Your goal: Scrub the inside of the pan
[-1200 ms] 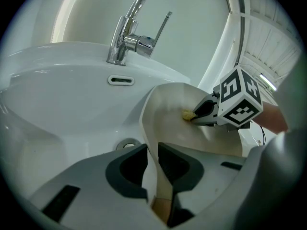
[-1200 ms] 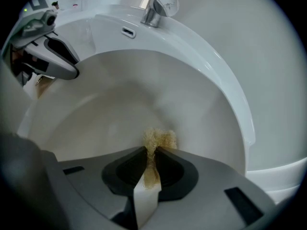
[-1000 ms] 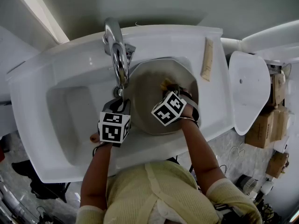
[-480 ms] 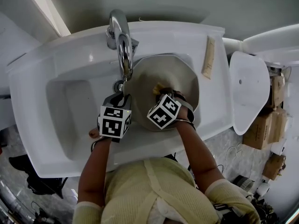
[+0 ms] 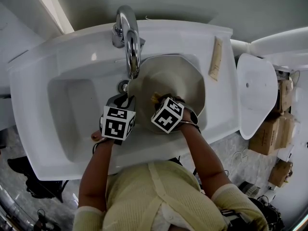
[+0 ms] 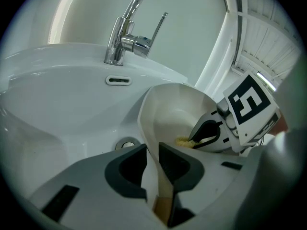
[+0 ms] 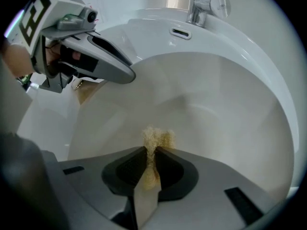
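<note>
I can read no lettering: the tan packet (image 5: 215, 57) on the sink's (image 5: 72, 47) right ledge is too small to make out, and the cubes on both grippers carry only black-and-white square patterns. The cream pan (image 5: 178, 76) sits tilted in the right part of the basin, just beneath the spout of the chrome faucet (image 5: 129, 32), with the drain (image 5: 123, 86) just to its left. My left gripper (image 5: 126, 100) has its jaws clenched on the pan's left rim; in the left gripper view the thin wall of the pan (image 6: 172, 104) runs straight between the two dark pads. My right gripper (image 5: 161, 100) reaches into the pan with its jaws grasping a frayed yellow scrubber (image 7: 156, 138), whose tuft pokes out past the jaw tips against the pan's pale inner surface (image 7: 216, 109). That scrubber (image 6: 183, 141) is the only thing I see inside the pan. A white lid-shaped panel (image 5: 257, 93) lies right of the sink, and cardboard boxes (image 5: 276, 124) stand on the floor beyond it
</note>
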A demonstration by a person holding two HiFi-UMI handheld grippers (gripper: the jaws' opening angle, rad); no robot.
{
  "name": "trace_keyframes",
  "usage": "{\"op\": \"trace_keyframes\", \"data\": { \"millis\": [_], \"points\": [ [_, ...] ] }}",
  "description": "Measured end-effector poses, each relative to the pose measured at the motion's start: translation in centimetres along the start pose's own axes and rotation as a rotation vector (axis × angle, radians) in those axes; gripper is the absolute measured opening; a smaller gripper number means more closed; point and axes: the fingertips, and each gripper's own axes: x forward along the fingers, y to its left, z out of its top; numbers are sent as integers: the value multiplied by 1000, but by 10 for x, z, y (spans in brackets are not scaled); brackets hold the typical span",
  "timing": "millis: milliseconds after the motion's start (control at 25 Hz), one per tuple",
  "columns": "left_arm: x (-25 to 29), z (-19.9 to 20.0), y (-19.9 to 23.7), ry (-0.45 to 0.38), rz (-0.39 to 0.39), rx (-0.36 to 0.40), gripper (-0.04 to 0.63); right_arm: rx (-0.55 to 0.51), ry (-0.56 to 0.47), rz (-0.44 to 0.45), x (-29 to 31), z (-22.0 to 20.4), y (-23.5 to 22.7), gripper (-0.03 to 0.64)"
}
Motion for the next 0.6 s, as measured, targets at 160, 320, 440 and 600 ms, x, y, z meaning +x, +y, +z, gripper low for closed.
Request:
{"op": "trace_keyframes", "data": {
  "millis": [160, 320, 440, 600],
  "points": [
    [0, -1, 0, -4, -1, -4, 118, 1, 8, 90, 2, -2, 15, 74],
    [1, -1, 1, -6, 0, -2, 118, 9, 37, 218, 4, -8, 35, 74],
    [1, -1, 2, -3, -1, 0, 118, 12, 48, 283, 6, -10, 43, 74],
    [1, -1, 2, -1, 11, 13, 118, 53, 64, 333, 5, -15, 45, 74]
  ]
}}
